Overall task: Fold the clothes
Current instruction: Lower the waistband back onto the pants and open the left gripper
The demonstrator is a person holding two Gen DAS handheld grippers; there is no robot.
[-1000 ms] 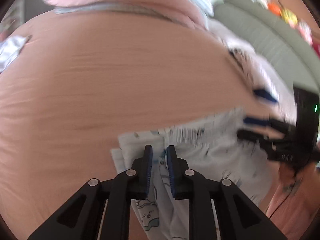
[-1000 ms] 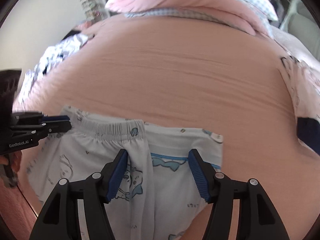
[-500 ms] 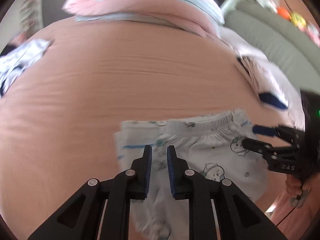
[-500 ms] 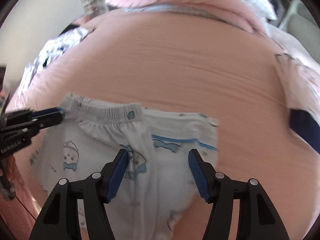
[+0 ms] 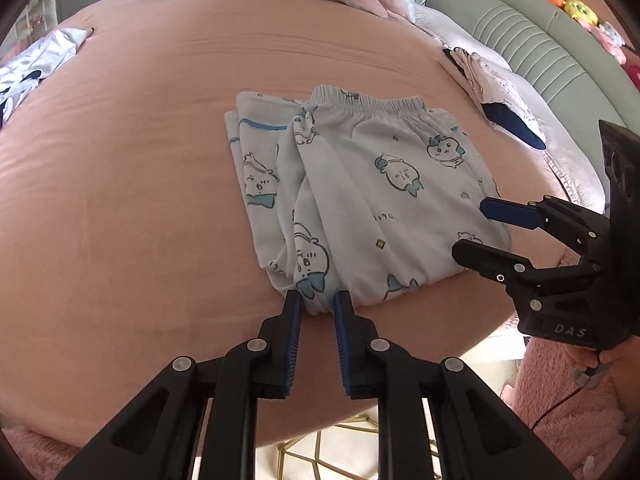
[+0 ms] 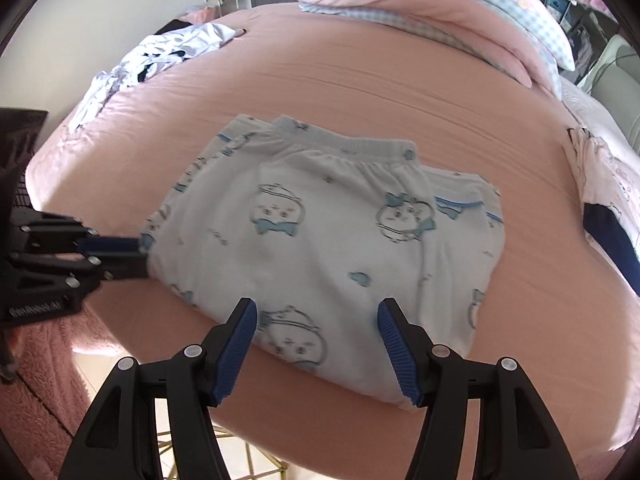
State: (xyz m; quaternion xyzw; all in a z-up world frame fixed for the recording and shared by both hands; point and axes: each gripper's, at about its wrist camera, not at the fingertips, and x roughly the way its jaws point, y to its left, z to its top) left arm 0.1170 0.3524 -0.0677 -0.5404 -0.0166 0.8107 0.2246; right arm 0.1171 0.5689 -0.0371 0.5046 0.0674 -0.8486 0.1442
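The left gripper (image 5: 316, 304) is pinched narrow on the near fold of the printed pants (image 5: 360, 196); the right gripper (image 6: 318, 314) gapes wide over their near edge, holding nothing. The pants lie just ahead on the pink bed (image 5: 120, 200), already a compact folded stack. Beyond to the left, a crumpled garment (image 6: 160, 52) looks unfolded – more remains.
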